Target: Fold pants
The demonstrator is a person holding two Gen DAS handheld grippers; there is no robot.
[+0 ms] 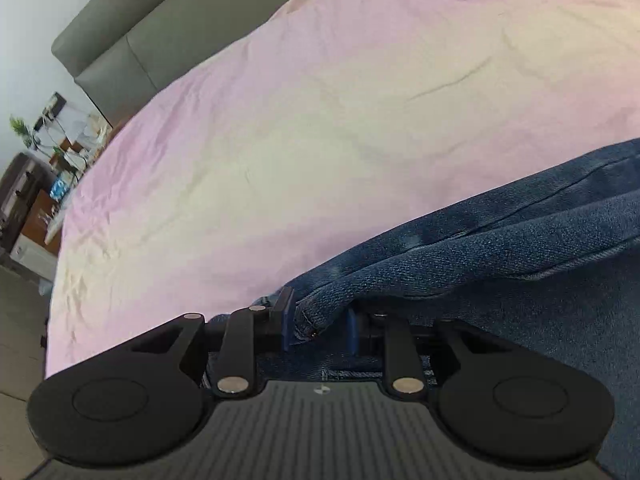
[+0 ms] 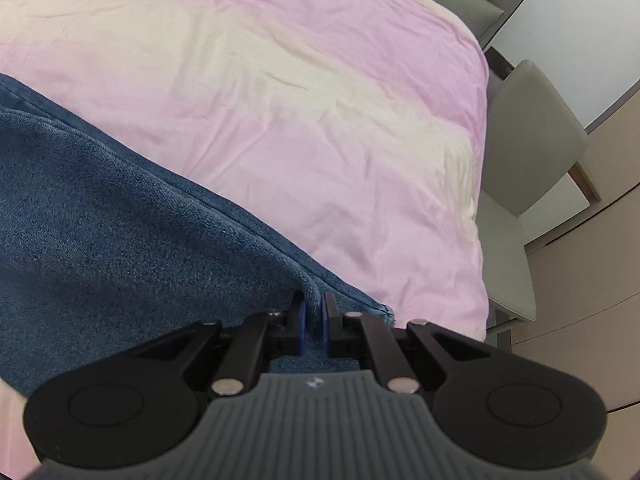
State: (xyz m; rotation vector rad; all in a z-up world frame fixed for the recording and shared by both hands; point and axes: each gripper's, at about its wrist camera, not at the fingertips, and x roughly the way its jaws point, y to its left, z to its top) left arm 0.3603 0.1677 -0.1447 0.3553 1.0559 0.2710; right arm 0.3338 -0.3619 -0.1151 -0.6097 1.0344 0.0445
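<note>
We saw both grippers tilted downward over the pink bedsheet (image 1: 280, 140): left gripper (image 1: 319, 320) pinched the blue denim pants (image 1: 500, 240) (thick fold, five o'clock), right gripper (image 2: 313, 320) clamped their edge.

You're over a bed spread with a pink sheet (image 1: 280, 128), lightly creased, washed pale yellow by the light mid-bed. At eleven o'clock in your left view sits a grey padded headboard (image 1: 132, 36) against a white wall (image 1: 24, 20), and at nine o'clock a cluttered desk (image 1: 52, 168) with a small green plant (image 1: 20, 128). In your right view, a grey chair (image 2: 532, 140) stands at three o'clock.
</note>
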